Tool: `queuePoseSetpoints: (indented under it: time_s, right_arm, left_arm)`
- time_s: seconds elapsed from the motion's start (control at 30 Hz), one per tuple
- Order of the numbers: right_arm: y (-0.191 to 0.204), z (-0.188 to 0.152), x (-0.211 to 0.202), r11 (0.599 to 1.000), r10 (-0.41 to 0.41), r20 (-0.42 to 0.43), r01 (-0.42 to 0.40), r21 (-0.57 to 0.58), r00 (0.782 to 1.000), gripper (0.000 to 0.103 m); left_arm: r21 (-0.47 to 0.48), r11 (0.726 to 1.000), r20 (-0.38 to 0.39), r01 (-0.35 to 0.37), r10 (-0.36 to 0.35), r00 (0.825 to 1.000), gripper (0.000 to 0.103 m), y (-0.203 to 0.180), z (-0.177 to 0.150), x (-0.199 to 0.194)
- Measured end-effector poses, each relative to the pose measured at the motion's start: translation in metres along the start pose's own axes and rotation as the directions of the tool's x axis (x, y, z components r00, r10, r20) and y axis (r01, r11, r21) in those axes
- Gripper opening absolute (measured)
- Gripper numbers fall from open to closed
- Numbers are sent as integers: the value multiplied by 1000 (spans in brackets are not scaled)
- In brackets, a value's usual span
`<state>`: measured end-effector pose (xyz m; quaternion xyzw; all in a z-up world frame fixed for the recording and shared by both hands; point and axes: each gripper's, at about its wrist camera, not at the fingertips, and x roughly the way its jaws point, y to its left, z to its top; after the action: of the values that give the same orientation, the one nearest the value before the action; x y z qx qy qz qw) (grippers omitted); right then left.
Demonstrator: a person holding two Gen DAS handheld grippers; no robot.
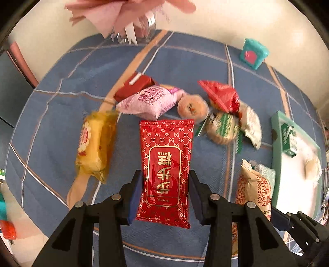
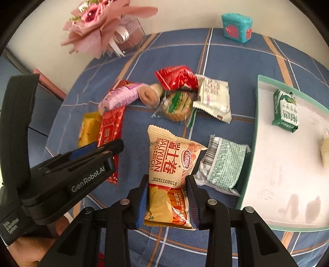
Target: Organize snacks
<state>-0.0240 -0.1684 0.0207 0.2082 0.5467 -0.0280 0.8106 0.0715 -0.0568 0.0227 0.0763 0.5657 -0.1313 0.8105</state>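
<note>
A: The bouquet [image 1: 127,18] is cut off by the top edge in the left wrist view and blurred. The vase [image 1: 148,30] under it is mostly hidden.

B: The tray [image 2: 255,131] runs off the right edge in the right wrist view. A pale packet [image 2: 324,152] on it is cut by that edge.

A: The yellow packet's [image 1: 94,143] print is too blurred to read.

B: The round cookie [image 1: 192,108] is blurred too.

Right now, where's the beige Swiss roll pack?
Right wrist view, bottom centre: the beige Swiss roll pack is clamped in the right gripper, just left of the pale green packet beside the tray.
</note>
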Motion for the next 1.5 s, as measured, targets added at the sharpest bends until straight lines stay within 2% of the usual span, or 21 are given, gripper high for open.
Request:
queuePoseSetpoints:
  time_s: [0.23,0.4,0.77,1.0,1.1,1.37,1.5]
  right_arm:
    - [-10,-2,-23,999,38,47,-39,21,998,37]
    - [-16,-1,-33,998,51,79,-54,35,996,37]
    - [-61,-4,-52,990,29,101,-42,136,994,37]
    - [-113,-9,-65,968,-18,111,-10,249,994,37]
    - [-138,-11,-70,954,-61,114,25,298,992,37]
    - [-191,-22,-75,913,-93,98,45,406,991,37]
    - [-209,-28,-78,896,-127,93,74,438,987,37]
  left_arm:
    - [-37,999,83,7,-4,997,45,-11,0,-31]
    - [-35,999,120,24,-20,993,45,-8,-5,-26]
    - [18,999,117,44,-46,992,45,-47,-10,-25]
    - [88,994,110,63,-73,991,45,-86,-18,-25]
    - [126,989,106,73,-87,991,45,-107,-24,-25]
    - [292,952,108,94,-131,986,45,-176,-43,-26]
    - [331,937,97,110,-149,984,45,-197,-49,-23]
